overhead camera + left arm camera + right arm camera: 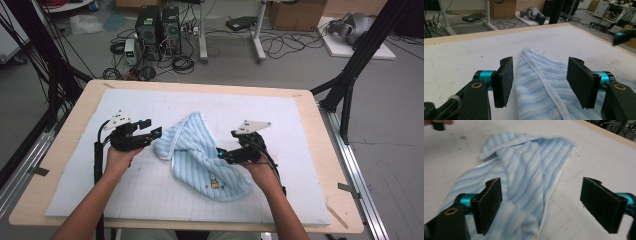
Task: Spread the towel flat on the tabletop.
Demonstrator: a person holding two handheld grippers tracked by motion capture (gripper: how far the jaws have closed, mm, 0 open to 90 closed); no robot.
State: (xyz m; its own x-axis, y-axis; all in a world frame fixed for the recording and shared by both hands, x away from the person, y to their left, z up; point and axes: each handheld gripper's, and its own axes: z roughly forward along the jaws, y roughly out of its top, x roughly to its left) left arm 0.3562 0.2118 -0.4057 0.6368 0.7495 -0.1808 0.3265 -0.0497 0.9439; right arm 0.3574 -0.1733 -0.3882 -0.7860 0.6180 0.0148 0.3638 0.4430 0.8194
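A light-blue striped towel (202, 155) lies crumpled and partly folded over itself near the middle of a white gridded mat (280, 115), which covers most of a pale wooden table (80, 107). A white hem (541, 75) runs along one edge of the towel, seen close in the left gripper view. Near the towel's near-right end sits a small yellow embroidered motif (215, 183); it is too small to read as a figure or as lettering, and no brand, label or writing can be made out on the cloth or the mat.

The left gripper (150, 134), held at the left of the towel, has its jaws released and standing apart; the towel's left end lies between and below the black pads (505, 80), which do not press on it. The right gripper (227, 152), at the towel's right edge, likewise stands wide open, with the cloth lying on the mat beneath its pads (489, 203) and nothing clamped.

Beyond the far edge of the table, on the grey floor, stand two dark computer towers (159, 27) amid loose cables, and a cardboard box (297, 14) farther right.
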